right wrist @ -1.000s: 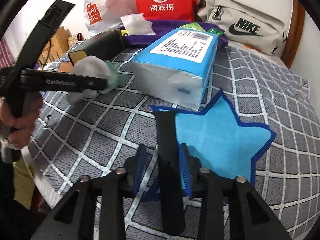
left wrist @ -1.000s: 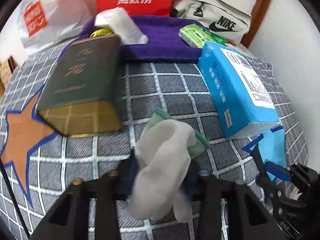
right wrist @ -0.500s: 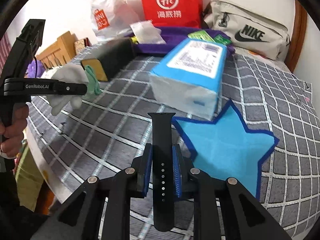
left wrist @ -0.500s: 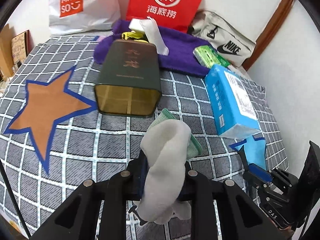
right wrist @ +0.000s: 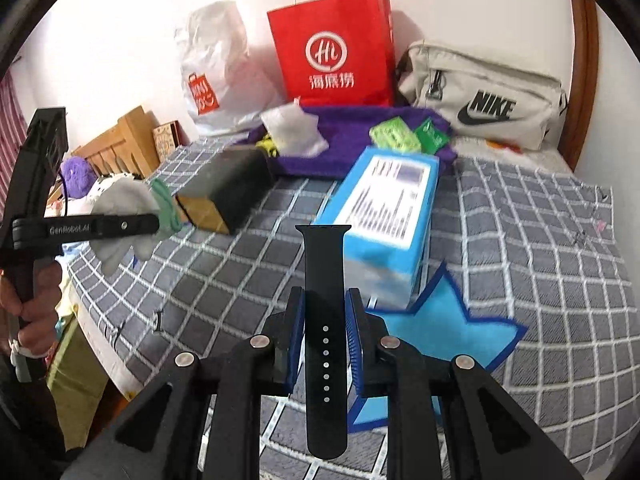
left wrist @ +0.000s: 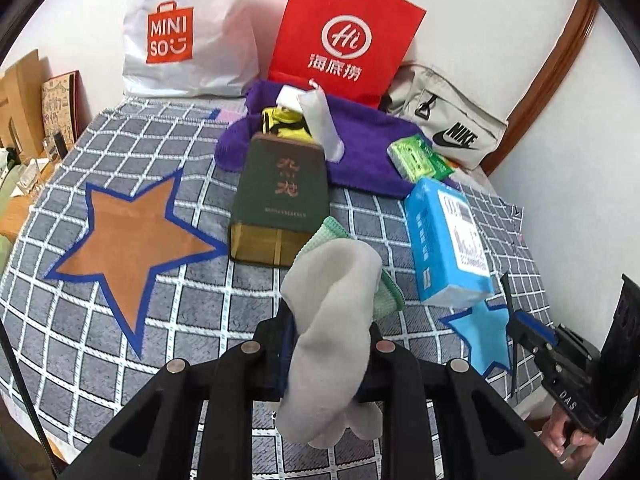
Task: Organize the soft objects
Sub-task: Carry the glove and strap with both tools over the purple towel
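Note:
A pale grey cloth with a green-edged piece hangs between the pads of my left gripper, which is shut on it above the checked bed cover. In the right wrist view the same cloth bulges over the left gripper at the left edge. My right gripper is shut on a black watch strap, which stands upright and is lifted off the blue star patch. The right gripper also shows at the lower right of the left wrist view.
On the bed lie a blue tissue pack, a dark green box and an orange star patch. A purple towel holds green packets. A red paper bag, a white shopping bag and a Nike pouch line the wall.
Both grippers have risen from the bed, the left with the cloth and the right with the strap lifted off the blue star. More of the bed and the bags has come into view.

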The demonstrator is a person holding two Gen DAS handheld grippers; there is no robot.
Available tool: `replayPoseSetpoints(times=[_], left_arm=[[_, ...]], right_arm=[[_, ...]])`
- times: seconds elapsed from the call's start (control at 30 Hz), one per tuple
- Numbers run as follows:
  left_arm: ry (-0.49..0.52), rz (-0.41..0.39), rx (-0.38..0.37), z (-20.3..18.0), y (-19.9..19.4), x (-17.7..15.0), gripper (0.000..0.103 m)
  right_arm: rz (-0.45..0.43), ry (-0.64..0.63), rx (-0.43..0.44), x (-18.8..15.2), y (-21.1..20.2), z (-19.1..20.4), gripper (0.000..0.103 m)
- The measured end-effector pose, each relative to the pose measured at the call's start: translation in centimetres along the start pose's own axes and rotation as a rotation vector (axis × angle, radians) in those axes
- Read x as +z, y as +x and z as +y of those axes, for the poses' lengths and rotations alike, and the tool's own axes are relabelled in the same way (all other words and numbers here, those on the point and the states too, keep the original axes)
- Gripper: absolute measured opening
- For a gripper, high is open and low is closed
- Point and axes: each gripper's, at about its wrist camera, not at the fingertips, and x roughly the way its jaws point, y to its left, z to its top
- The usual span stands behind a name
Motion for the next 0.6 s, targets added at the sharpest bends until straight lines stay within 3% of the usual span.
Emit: replayPoseSetpoints(times=[0.6], left_arm=[[0.014, -0.048, -0.034, -0.1, -0.9, 5.6, 0.021]], right_arm=[[-0.069, 0.004, -0.033, 7.8, 0.4, -1.0, 0.020]])
